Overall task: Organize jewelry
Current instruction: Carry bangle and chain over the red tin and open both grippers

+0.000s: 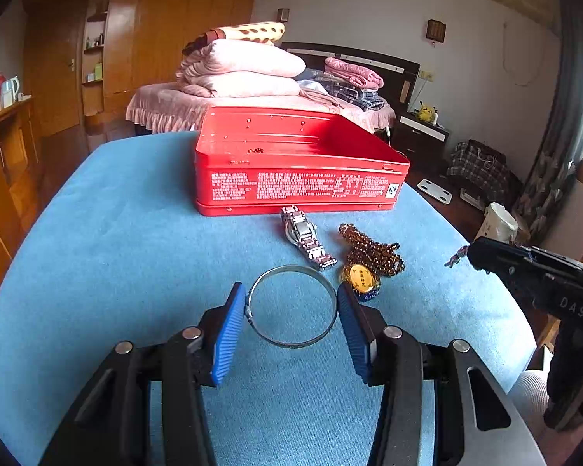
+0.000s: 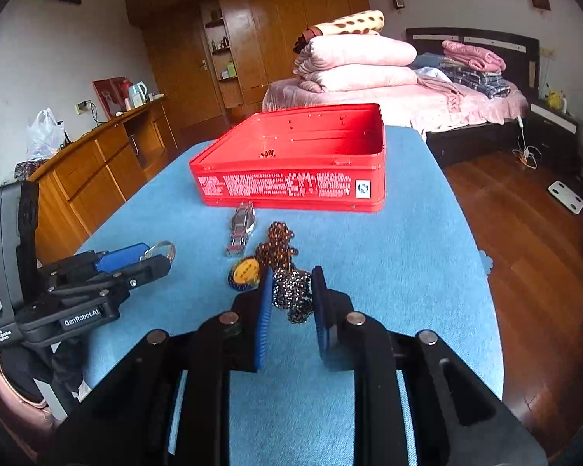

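My left gripper (image 1: 291, 299) is shut on a silver bangle (image 1: 291, 267), its blue pads pressing the ring's two sides just above the blue cloth. In the right wrist view, my right gripper (image 2: 291, 275) is shut on a dark sparkly bead strand (image 2: 293, 299), which hangs in a bunch between the pads. A silver watch (image 1: 307, 237) and a brown bead necklace (image 1: 373, 252) with a yellow pendant (image 1: 361, 277) lie on the cloth in front of the open red tin box (image 1: 299, 178). Small red beads (image 1: 255, 150) lie inside the box. The left gripper (image 2: 155, 256) stands left of the right one.
The blue-covered table (image 2: 408, 252) drops off at both sides to a wooden floor (image 2: 524, 233). A wooden cabinet (image 2: 97, 163) runs along the left. A bed (image 2: 369, 101) piled with pink bedding stands behind the table.
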Tool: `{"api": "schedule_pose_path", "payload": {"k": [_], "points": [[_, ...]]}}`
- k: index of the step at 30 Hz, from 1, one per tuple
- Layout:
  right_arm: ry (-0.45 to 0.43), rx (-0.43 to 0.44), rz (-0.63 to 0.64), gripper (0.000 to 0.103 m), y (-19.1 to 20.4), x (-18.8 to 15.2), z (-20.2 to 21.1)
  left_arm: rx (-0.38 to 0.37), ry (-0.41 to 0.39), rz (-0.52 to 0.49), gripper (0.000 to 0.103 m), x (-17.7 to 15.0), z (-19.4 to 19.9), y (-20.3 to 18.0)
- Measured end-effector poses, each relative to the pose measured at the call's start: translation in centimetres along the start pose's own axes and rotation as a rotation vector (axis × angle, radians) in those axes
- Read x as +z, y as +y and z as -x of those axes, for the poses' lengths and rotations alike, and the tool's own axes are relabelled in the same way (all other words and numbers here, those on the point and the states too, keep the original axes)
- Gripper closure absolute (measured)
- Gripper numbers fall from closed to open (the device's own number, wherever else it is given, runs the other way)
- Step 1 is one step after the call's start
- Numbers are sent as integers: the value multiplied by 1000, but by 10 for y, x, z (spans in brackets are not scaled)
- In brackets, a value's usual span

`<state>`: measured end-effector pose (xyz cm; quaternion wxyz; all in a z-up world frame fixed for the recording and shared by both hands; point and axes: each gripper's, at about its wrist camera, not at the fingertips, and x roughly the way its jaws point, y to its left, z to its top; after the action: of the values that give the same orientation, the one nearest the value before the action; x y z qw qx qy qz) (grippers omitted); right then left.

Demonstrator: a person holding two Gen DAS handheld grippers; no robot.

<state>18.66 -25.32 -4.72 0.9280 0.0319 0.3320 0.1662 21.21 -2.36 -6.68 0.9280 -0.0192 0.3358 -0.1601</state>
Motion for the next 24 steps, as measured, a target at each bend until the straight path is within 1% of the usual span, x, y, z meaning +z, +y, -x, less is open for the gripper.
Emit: {"api": "schedule_pose_path", "payload": {"k": [6,12,14,17,24], "points": [[-32,-13,14,84,-3,40,-3,31,-34,-23,55,33,-2,4],[-35,-40,-14,84,-14,77,-28,57,-65,-19,55,79,-16,14],[-22,-41,-25,84,-17,88,-41,69,-63,-22,55,91,-26,16],[-7,-62,-35,84,-21,104,-60,65,-41,-19,55,104,-41,20],[33,-59,-75,84,-30,134,-105,64,-22,-26,55,129,-69,23]]}}
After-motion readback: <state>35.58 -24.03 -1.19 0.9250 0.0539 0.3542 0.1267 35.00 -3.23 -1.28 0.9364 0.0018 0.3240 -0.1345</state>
